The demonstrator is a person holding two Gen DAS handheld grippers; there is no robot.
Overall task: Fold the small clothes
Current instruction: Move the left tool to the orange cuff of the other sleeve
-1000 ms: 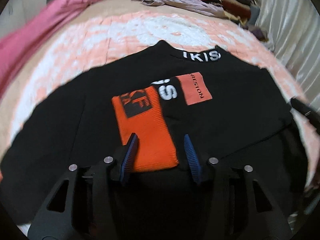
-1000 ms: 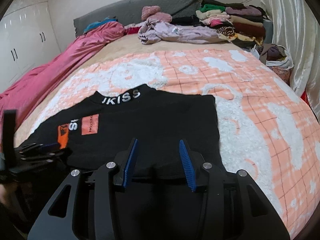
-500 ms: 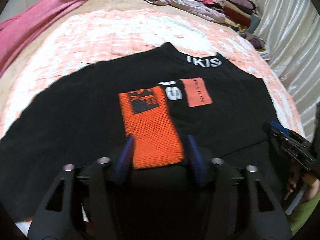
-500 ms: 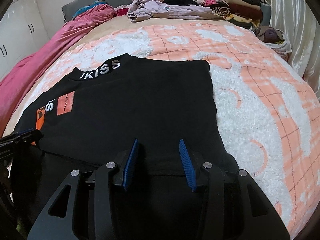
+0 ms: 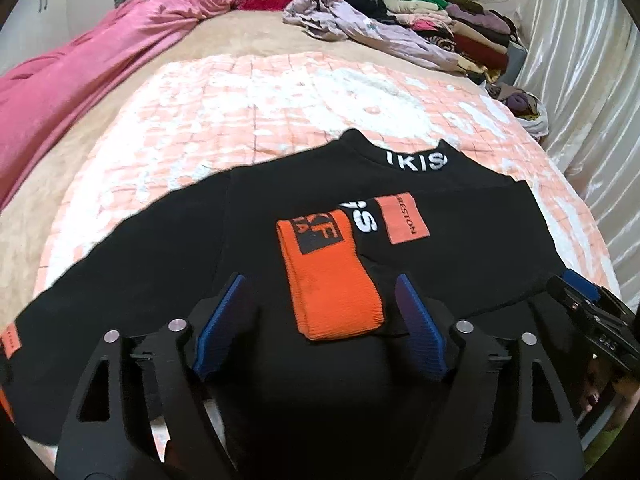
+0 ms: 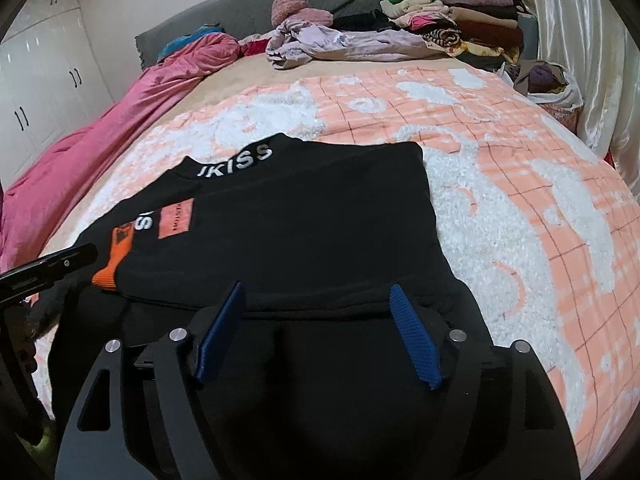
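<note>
The left gripper (image 5: 320,326) holds its blue-padded fingers (image 5: 218,326) wide apart, with nothing clamped between them; the orange sleeve cuff (image 5: 332,276) lies in the gap ahead of the pads, resting on the cloth and touching neither pad. The right gripper (image 6: 318,330) likewise has its blue fingers (image 6: 414,336) spread, hovering over the near hem of the black sweater (image 6: 288,232) without gripping it. The sweater lies flat on the orange-and-white blanket (image 6: 520,208), collar pointing away from both cameras, the white lettering on the collar (image 5: 416,160) readable. One sleeve is folded across the chest, its orange cuff lying beside an orange patch (image 5: 404,220) and white letters on the front. In the left wrist view the other sleeve stretches out to the left, ending in a small orange tag (image 5: 10,340) near the frame edge, and the right gripper shows at the far right edge of the garment. Beyond the blanket a pink quilt (image 6: 120,128) runs along the left side of the bed, a crumpled lilac garment (image 6: 340,42) lies near the grey headboard (image 6: 260,12), and a stack of folded clothes (image 6: 472,20) sits in the far right corner beside pale curtains (image 5: 580,120).
</note>
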